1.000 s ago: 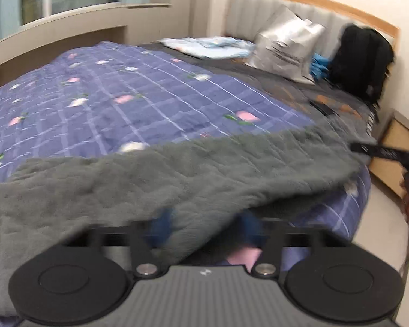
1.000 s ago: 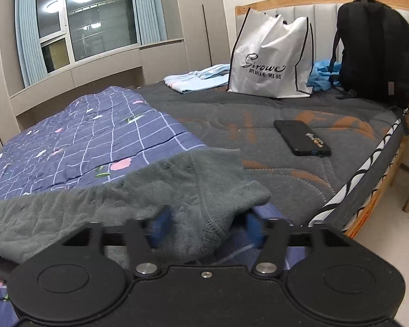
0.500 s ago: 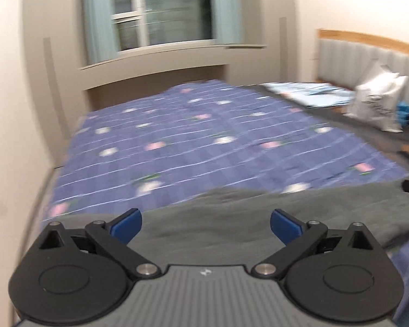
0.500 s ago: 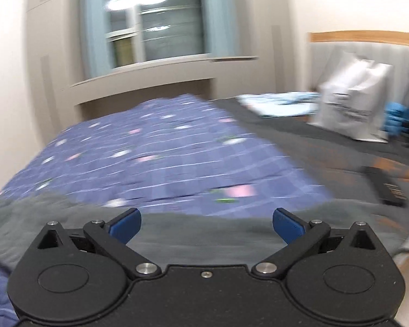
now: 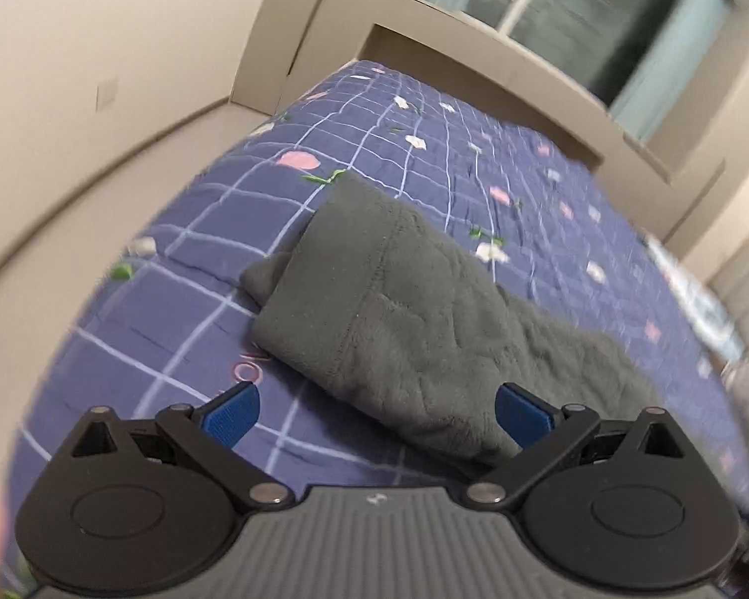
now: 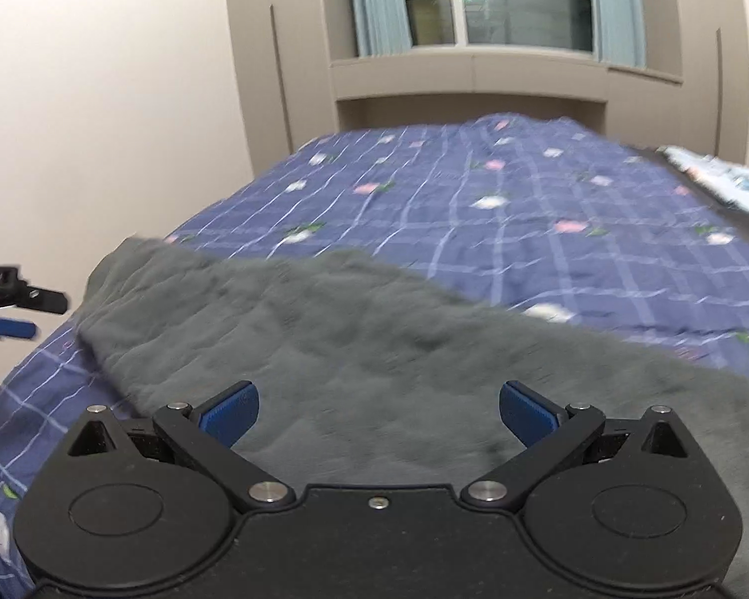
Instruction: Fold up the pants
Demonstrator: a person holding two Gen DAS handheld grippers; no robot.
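Note:
The grey fleece pants (image 5: pixel 414 314) lie folded lengthwise on the blue checked quilt (image 5: pixel 185 299). In the left wrist view one end with a stitched hem faces me, and a second layer peeks out under it. My left gripper (image 5: pixel 377 417) hangs open just above the near edge of that end, its blue pads (image 5: pixel 229 414) wide apart and touching nothing. In the right wrist view the pants (image 6: pixel 354 339) stretch across the frame. My right gripper (image 6: pixel 378 417) is open above their middle, holding nothing. The left gripper (image 6: pixel 30 314) shows at the left edge, beside the pants' end.
The quilt (image 6: pixel 524 199) covers the bed up to a beige ledge (image 6: pixel 469 80) under a window (image 6: pixel 499 0). A pale wall (image 6: pixel 100 100) runs along the bed's left side. A light blue cloth (image 6: pixel 724 179) lies at the far right on a dark sheet.
Both grippers let go of the pants and opened wide. Both swung left along the bed, so the headboard, bag and backpack left view. The left one rolled and now faces the pants' end.

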